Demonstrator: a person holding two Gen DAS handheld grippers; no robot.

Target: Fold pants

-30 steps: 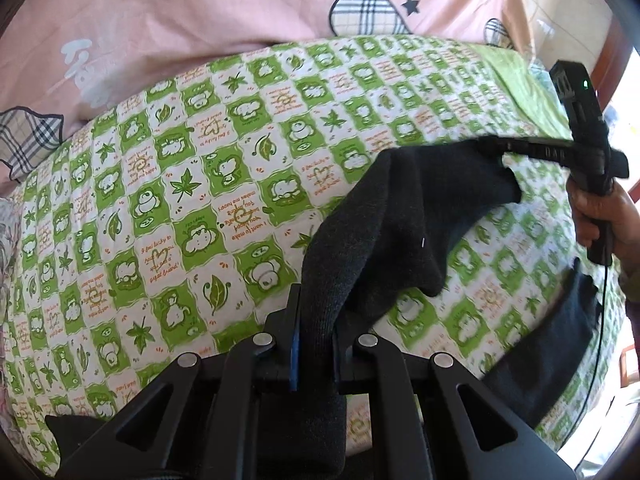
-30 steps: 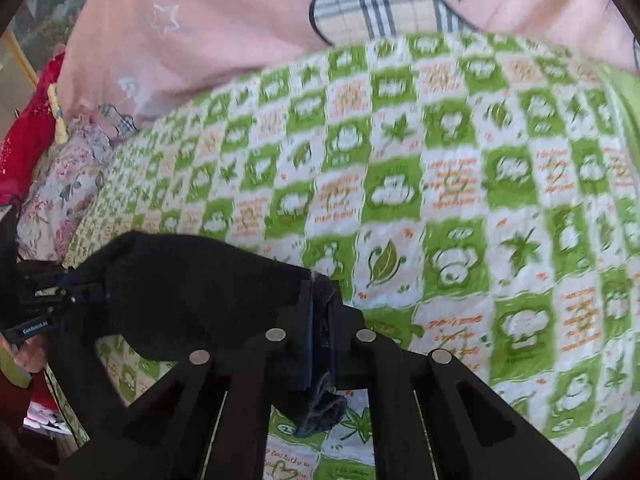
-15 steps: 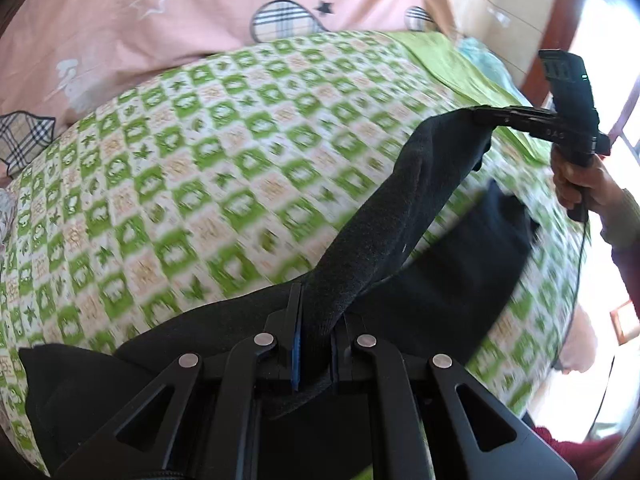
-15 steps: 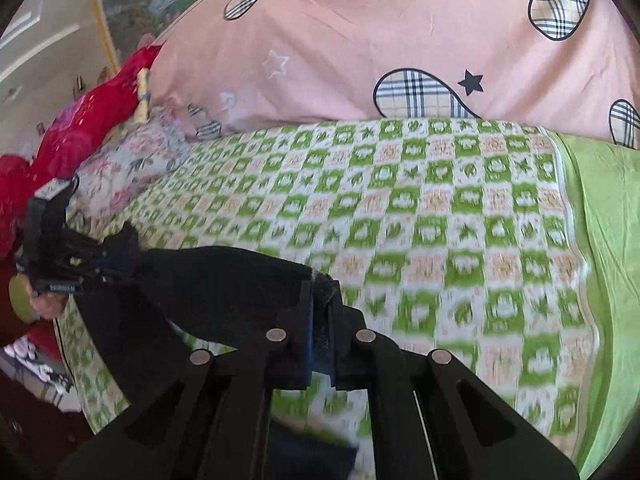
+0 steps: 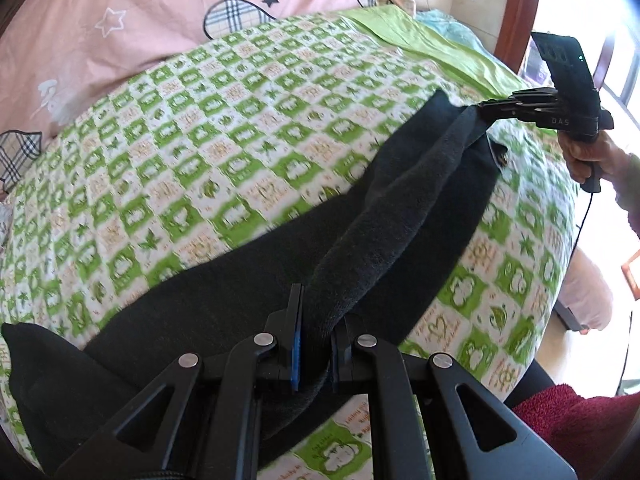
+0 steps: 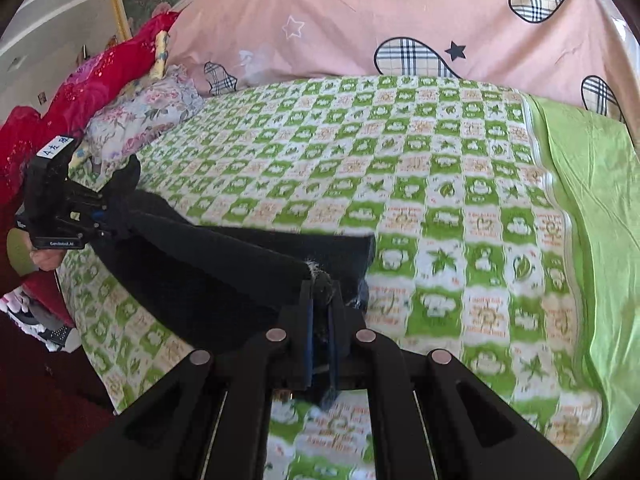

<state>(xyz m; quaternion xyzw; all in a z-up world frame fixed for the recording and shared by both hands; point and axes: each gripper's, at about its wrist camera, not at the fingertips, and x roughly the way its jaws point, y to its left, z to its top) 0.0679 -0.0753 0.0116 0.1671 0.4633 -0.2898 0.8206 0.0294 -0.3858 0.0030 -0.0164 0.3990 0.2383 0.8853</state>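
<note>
I see my left gripper (image 5: 314, 344) and right gripper (image 6: 320, 320) each clenched on the black fleece pants (image 5: 404, 216), stretched between them above the green checked bedsheet (image 5: 208, 152).

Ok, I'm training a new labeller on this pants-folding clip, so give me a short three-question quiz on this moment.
1. True or false: both grippers are shut on the black pants.
2. What pattern covers the bed sheet under the pants? A) blue stripes B) green and white checks C) plain grey
3. Which gripper shows at the right edge of the left wrist view?

Key: 1 true. 2 B. 3 the right gripper; the left gripper fills the foreground.
</note>
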